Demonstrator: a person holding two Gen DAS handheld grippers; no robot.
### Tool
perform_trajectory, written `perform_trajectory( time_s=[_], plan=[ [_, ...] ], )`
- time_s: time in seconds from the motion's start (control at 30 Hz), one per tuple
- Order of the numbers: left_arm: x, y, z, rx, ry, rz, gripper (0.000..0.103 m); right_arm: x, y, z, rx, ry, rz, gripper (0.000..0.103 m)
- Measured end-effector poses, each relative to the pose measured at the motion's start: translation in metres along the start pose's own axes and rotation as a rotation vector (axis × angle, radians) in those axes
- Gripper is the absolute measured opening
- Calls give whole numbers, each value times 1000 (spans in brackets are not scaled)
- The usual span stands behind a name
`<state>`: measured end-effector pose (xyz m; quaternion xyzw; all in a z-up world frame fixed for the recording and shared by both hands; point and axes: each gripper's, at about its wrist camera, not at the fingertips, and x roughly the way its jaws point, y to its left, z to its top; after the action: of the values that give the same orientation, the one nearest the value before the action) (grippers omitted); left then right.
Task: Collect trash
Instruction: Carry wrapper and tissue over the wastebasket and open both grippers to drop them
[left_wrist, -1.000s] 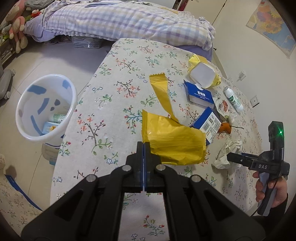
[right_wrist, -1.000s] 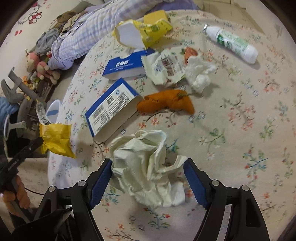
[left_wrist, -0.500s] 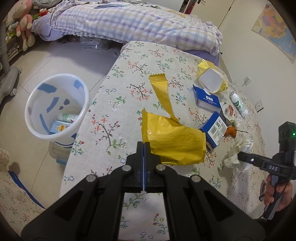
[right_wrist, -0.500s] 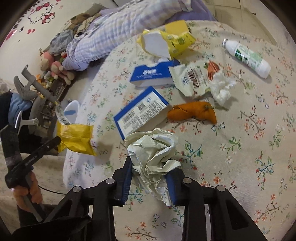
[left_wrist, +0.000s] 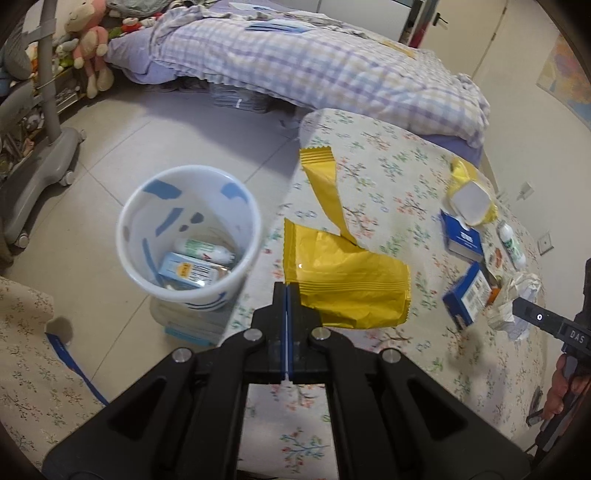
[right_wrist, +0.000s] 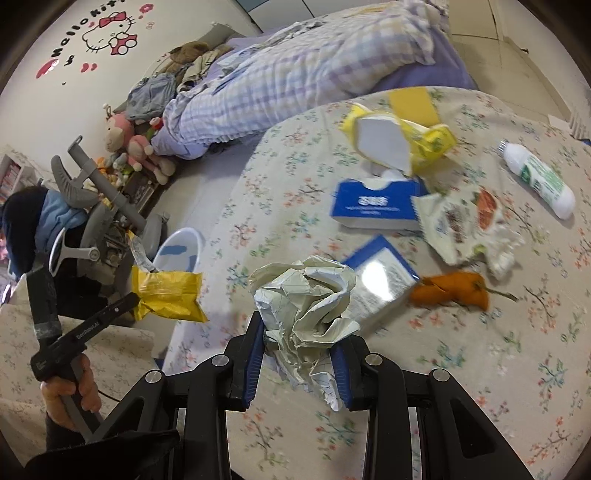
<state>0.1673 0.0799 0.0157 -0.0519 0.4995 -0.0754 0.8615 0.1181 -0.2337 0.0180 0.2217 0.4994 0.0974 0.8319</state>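
Currently the left gripper has its jaws pressed together on one corner of a glossy, creased yellow wrapper, lower centre of the left view, its torn strip curling upward. White plastic bin with blue marks sits left of it on the tiled floor, holding a carton and a bottle. Right gripper pinches a crumpled paper ball, matte, sharply folded, mid-frame in the right view. Only that view shows clearly, on the floral tablecloth: an orange peel, a blue tissue box, a white tube. Some motion blur.
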Motion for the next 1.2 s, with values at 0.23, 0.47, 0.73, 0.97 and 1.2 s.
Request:
perform_trajectory(
  time_s=[0.23,0.47,0.73,0.97,1.2],
  plan=[
    [8,34,3,-102,-14,63,0,31,48,9,-60,18,41,34],
    [13,82,5,-210,-20,125,0,64,81,18,-94,44,56,34],
    [20,120,6,-284,-10,183,0,93,105,22,-130,65,58,34],
    [30,139,8,-298,-2,223,0,110,113,24,-138,66,55,34],
    [32,141,12,-291,-33,222,0,122,127,24,-143,56,71,34]
  ],
)
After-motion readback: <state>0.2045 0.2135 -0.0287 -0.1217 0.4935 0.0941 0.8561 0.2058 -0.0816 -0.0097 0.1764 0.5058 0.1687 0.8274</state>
